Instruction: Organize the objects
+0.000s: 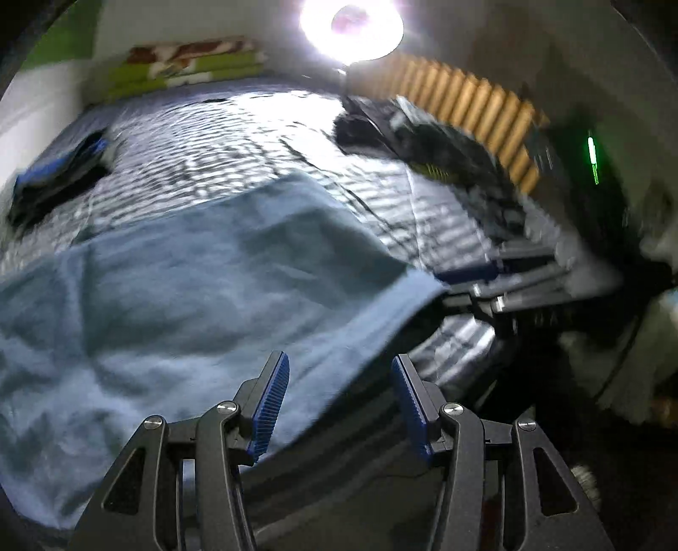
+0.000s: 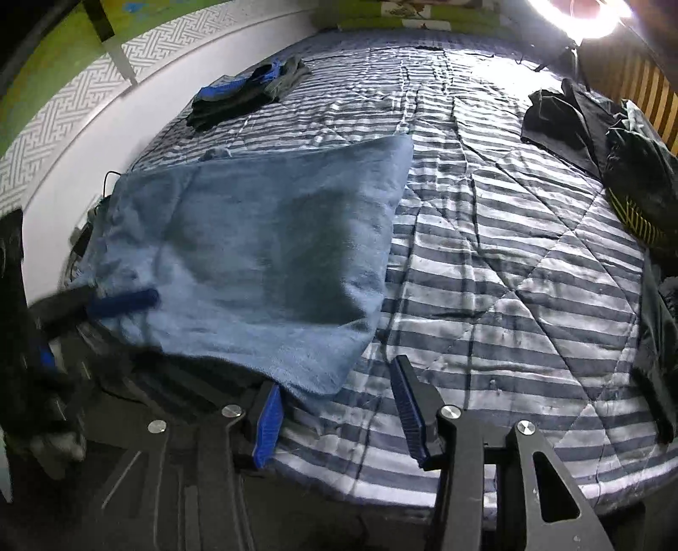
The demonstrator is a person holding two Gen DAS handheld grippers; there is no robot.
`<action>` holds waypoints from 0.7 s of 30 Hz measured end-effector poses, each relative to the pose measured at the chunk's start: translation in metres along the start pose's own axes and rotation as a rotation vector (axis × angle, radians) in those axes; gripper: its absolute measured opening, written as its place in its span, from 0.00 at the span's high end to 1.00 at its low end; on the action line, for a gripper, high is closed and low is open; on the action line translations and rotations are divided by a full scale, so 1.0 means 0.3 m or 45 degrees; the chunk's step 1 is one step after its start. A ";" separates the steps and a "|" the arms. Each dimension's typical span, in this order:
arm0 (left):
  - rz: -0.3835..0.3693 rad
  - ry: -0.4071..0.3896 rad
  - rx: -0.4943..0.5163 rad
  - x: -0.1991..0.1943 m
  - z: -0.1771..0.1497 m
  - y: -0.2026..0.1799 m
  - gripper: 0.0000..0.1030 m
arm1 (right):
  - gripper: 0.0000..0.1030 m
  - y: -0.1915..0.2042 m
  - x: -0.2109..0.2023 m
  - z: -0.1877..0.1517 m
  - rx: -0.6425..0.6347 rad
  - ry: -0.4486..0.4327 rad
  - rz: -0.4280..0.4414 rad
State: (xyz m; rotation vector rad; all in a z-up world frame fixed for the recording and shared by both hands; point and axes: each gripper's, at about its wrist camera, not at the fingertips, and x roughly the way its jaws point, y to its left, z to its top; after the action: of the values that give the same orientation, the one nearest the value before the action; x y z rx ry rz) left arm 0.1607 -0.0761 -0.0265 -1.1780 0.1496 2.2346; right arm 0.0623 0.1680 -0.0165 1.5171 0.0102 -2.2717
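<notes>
We see a light blue towel [image 2: 262, 237] spread flat on a striped quilt [image 2: 508, 262], its long axis running left to right before us. Our right gripper [image 2: 337, 417] hovers at the towel's near right corner, jaws parted and empty. Our left gripper [image 1: 339, 407] hangs over its near edge, likewise released, gripping nothing.

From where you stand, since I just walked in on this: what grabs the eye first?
The big light-blue towel spread flat across the near left of the striped bedspread. A glaring round lamp burns at the far end of the bed. Dark clothes are heaped at the right edge, and a smaller folded dark-and-blue pile sits far left.
</notes>
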 end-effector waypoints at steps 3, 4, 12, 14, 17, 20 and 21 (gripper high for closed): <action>0.032 0.048 0.029 0.059 0.014 -0.027 0.47 | 0.64 -0.012 0.007 0.007 0.078 0.008 0.018; 0.066 0.057 0.028 0.077 0.022 -0.023 0.48 | 0.64 -0.014 0.010 0.006 0.093 0.011 0.015; 0.087 0.062 -0.057 0.104 0.059 0.059 0.59 | 0.78 0.066 0.088 -0.055 -0.070 0.060 -0.194; 0.051 0.067 -0.035 0.098 0.051 0.044 0.59 | 0.80 0.045 0.069 -0.069 -0.081 0.058 -0.199; 0.023 0.095 0.003 0.097 0.022 0.015 0.59 | 0.80 0.002 0.032 -0.085 -0.031 0.052 -0.149; -0.091 0.089 -0.003 0.066 0.007 -0.007 0.57 | 0.80 -0.008 0.017 -0.108 -0.097 0.121 -0.130; -0.125 0.065 -0.005 0.044 0.008 -0.015 0.51 | 0.80 -0.023 -0.008 -0.113 -0.095 0.116 -0.106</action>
State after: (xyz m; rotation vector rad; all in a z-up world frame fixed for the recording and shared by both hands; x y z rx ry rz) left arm 0.1559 -0.0655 -0.0345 -1.2183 0.1056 2.1219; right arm 0.0906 0.1828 -0.0297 1.6070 0.1852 -2.2375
